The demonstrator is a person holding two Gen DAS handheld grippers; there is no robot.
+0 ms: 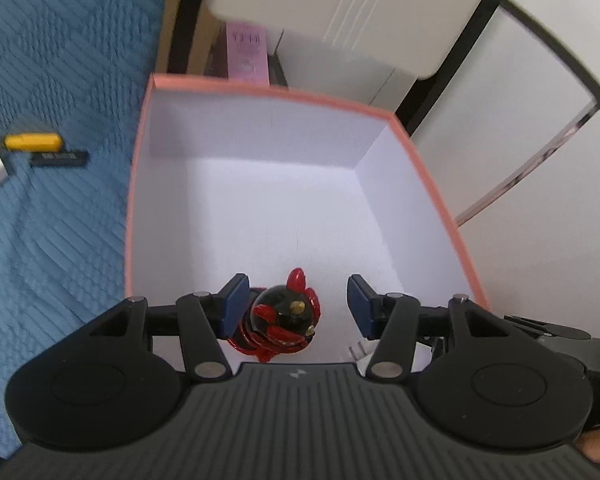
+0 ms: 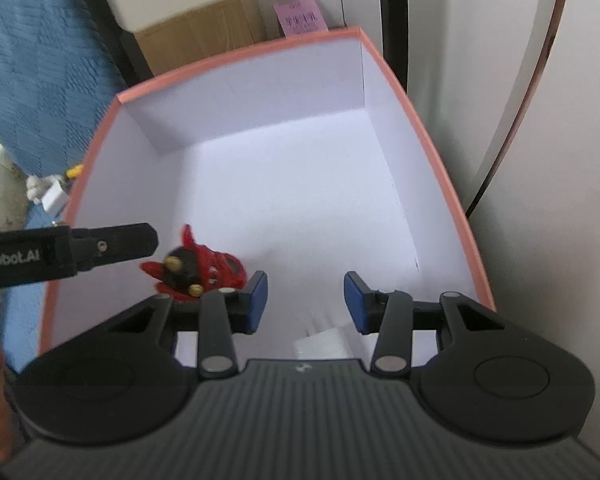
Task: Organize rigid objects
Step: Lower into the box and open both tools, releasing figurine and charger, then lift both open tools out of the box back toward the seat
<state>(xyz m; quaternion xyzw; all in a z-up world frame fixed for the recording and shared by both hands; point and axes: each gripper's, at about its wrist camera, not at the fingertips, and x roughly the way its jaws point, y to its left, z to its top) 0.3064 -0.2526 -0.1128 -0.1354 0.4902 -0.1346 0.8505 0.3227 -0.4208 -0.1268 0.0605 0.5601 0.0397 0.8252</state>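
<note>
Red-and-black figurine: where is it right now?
The figurine is inside the pink-rimmed box, near its front-left corner, by the left pad of the open left gripper, whose right pad is clear of it.

Glossy figurine (image 1: 284,316), matt paperboard box (image 1: 260,208)

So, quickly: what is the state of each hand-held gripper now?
Left hand-held gripper: open, red-and-black figurine between its fingers, not clamped.
Right hand-held gripper: open, empty.
</note>
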